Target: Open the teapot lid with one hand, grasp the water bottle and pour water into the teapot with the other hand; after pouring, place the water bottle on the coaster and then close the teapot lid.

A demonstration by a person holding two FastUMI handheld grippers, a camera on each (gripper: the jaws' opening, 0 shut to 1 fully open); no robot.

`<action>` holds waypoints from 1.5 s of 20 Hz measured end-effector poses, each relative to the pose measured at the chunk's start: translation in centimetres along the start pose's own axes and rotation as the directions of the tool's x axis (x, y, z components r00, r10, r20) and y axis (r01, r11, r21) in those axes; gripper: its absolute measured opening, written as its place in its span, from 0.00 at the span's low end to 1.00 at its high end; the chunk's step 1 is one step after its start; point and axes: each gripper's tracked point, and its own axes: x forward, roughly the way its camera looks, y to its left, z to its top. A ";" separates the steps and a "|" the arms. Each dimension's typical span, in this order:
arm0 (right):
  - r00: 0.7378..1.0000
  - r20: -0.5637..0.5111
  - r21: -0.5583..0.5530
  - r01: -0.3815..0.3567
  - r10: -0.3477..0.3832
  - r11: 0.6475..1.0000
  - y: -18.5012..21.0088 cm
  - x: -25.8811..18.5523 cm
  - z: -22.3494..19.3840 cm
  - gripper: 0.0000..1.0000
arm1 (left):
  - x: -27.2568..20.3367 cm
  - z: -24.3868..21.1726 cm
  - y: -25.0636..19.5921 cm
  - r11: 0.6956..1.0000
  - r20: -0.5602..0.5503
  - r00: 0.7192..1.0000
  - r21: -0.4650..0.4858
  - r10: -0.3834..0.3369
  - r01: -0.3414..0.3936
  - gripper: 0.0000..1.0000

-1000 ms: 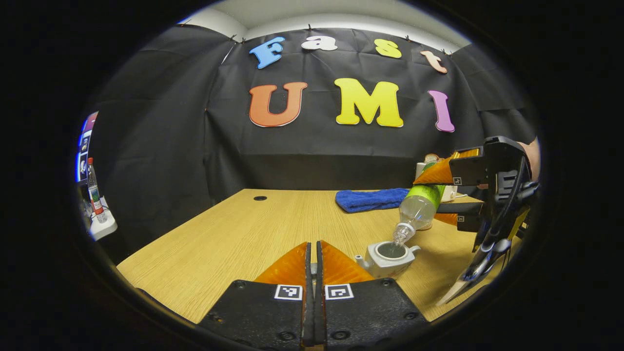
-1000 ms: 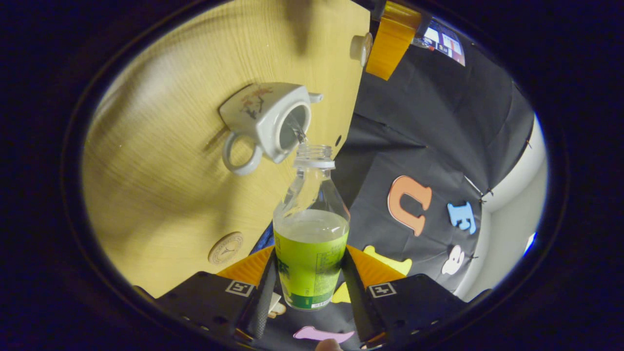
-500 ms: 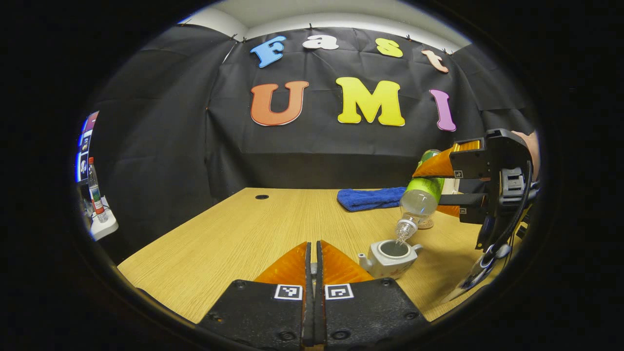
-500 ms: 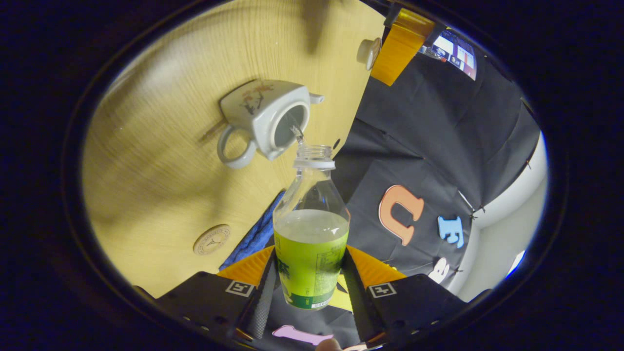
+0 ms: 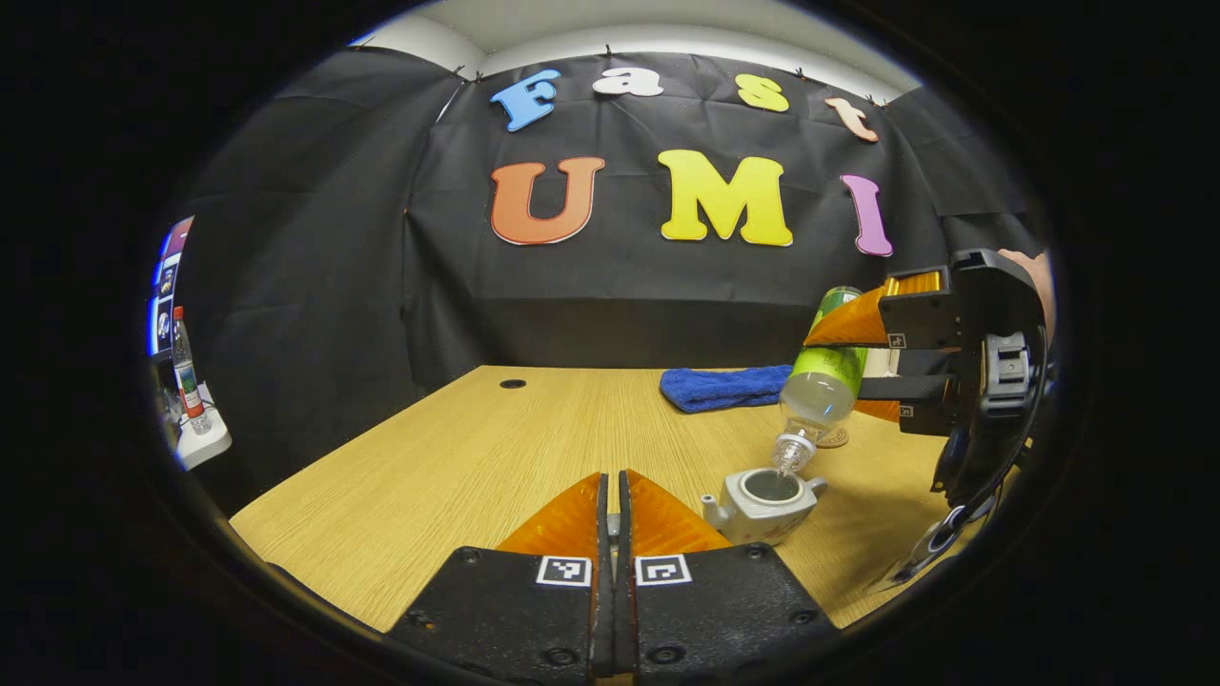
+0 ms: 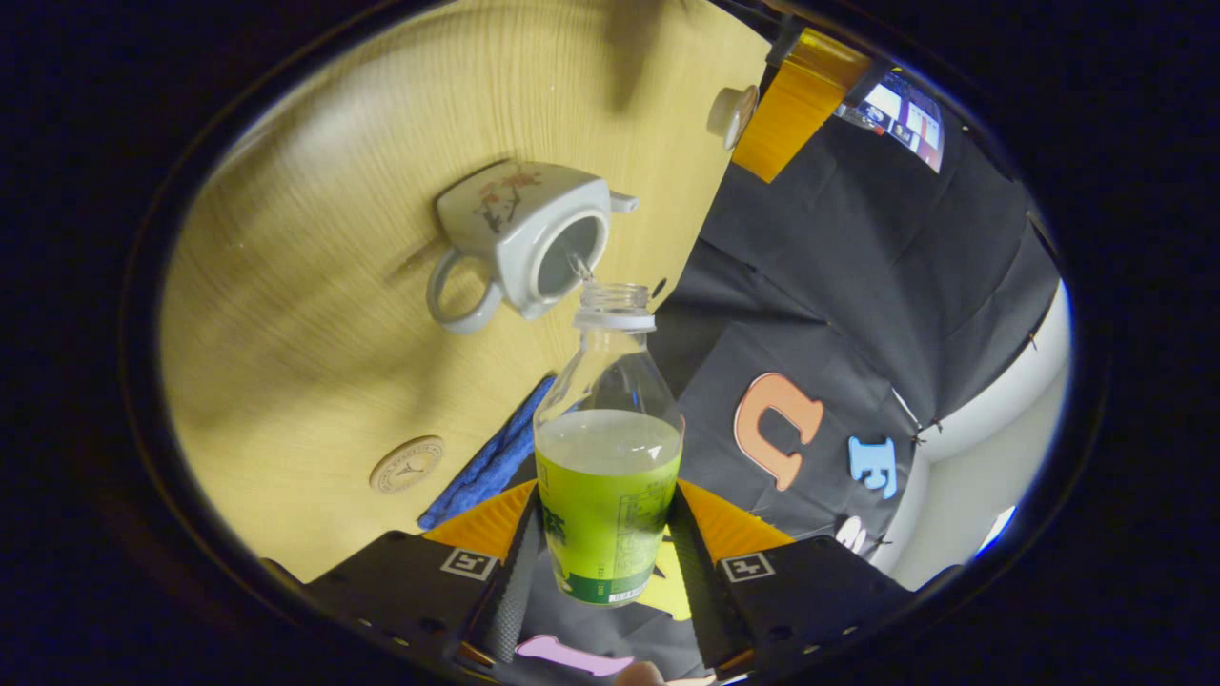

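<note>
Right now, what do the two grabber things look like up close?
Each gripper has a black, blocky body and two wedge-shaped fingers. Small square black-and-white marker tags sit on the left gripper and the right gripper near the finger bases. In the left gripper view, a black cable hangs below the right gripper's body.

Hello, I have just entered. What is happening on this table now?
A person is pouring water. The right claw grips the water bottle, tilted with its mouth over the open teapot on the table. The left claw is closed and holds the lid off to the side. The coaster lies bare.
</note>
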 end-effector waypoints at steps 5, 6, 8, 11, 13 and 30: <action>0.995 0.019 0.179 -0.102 0.100 0.978 2.1 0.2 -0.2 0.72 | 0.0 -0.3 0.7 1.000 -0.005 1.000 -0.004 0.022 -0.022 0.03; 0.991 0.034 0.255 -0.131 0.126 0.958 2.6 0.3 0.0 0.72 | 0.0 -0.3 0.8 1.000 -0.004 1.000 -0.004 0.026 -0.026 0.03; 0.984 0.056 0.415 -0.175 0.167 0.893 3.6 0.3 0.2 0.70 | 0.0 -0.1 0.7 1.000 0.000 1.000 -0.007 0.026 -0.026 0.03; 0.980 0.108 0.638 -0.196 0.165 0.744 3.3 0.4 0.4 0.72 | 0.2 0.1 0.2 1.000 0.005 1.000 -0.006 0.024 -0.024 0.03; 0.978 0.147 0.764 -0.208 0.149 0.611 2.6 0.3 0.5 0.73 | 0.1 0.4 -0.1 1.000 0.009 1.000 -0.001 0.022 -0.022 0.03; 0.999 0.014 0.825 0.017 0.051 -0.565 5.6 5.2 -12.7 0.70 | -1.4 5.3 -7.0 0.997 0.098 0.992 0.016 -0.080 0.079 0.03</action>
